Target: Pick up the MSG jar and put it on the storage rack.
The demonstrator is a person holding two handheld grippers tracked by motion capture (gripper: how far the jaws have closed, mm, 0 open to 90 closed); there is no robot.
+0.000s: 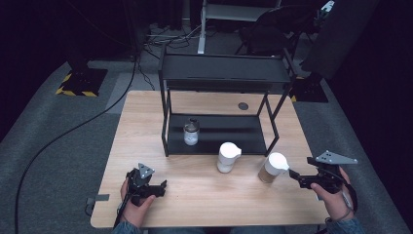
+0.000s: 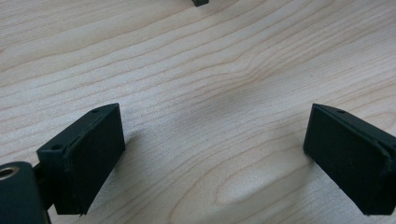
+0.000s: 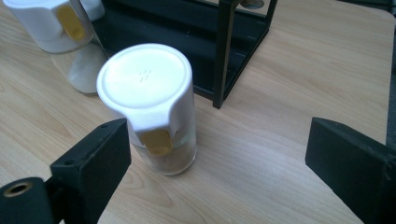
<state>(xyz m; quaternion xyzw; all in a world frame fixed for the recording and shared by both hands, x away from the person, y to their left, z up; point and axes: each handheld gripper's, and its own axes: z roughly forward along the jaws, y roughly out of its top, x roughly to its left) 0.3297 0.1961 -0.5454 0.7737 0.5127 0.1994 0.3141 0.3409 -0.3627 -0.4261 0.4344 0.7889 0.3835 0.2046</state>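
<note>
A pale wooden table (image 1: 146,126) stands on grey carpet (image 1: 48,141) in a dark room.

A two-tier rack (image 1: 221,73) is set at the back middle of the table (image 1: 146,122), with a small jar (image 1: 191,132) placed on its lower shelf, toward the left. Just in front of the rack, two lidded shakers are stood: one (image 1: 228,157) centrally, the other (image 1: 272,167) to its right, nearest the right gripper (image 1: 296,176). The left gripper (image 1: 163,186) is held over the near left of the table.
</note>
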